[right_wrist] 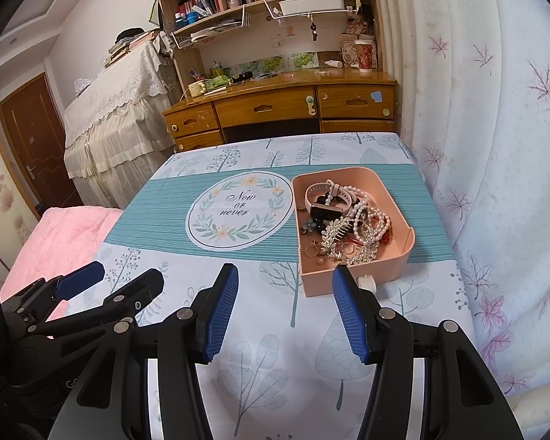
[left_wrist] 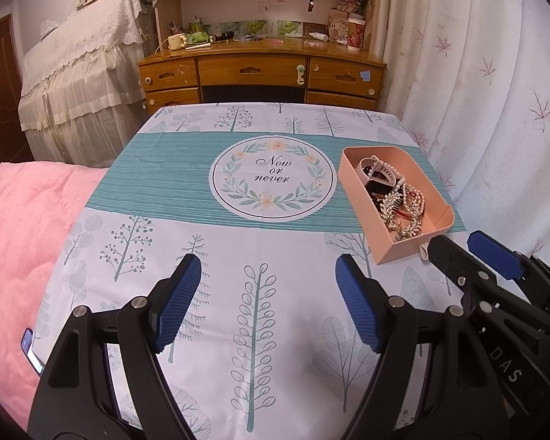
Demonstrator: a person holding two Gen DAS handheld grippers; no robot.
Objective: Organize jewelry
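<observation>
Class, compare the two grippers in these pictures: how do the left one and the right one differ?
The left gripper stands a little wider open than the right gripper. The left hovers over bare tablecloth; the right sits close before the pink tray of jewelry. Both are empty, with blue pads.

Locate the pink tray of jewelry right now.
The pink tray sits on the right side of the tablecloth, just right of the round "Now or never" print and ahead of the right gripper.

Two claw-mounted fisheyes, angled down, close over shared tablecloth (left_wrist: 260,242) and tray (right_wrist: 396,267).
</observation>
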